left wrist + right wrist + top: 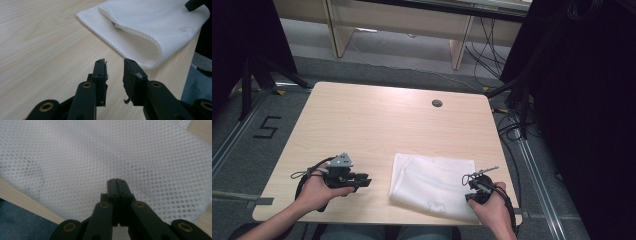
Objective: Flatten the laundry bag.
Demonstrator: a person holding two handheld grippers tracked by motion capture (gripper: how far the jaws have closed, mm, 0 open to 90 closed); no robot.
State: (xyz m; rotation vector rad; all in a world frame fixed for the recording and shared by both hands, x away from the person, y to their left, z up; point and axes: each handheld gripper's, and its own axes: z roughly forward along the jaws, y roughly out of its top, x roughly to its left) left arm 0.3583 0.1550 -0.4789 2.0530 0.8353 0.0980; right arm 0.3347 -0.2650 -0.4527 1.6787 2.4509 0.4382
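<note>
A white mesh cloth (427, 182), folded over, lies on the near right part of the light wooden table (377, 120). My left gripper (366, 181) rests low over the bare wood to the left of the cloth. In the left gripper view its jaws (115, 63) stand a little apart with nothing between them, and the cloth's folded edge (140, 27) lies ahead. My right gripper (469, 195) is at the cloth's near right corner. In the right gripper view its jaws (116, 180) are pressed together just above the mesh (75, 152), with no fabric visibly caught between them.
A round cable hole (437, 103) sits near the table's far edge. The table's near edge (30, 205) runs close under the right gripper. Black stands and cables (517, 105) crowd the floor to the right, and a wooden desk frame (337, 30) stands behind.
</note>
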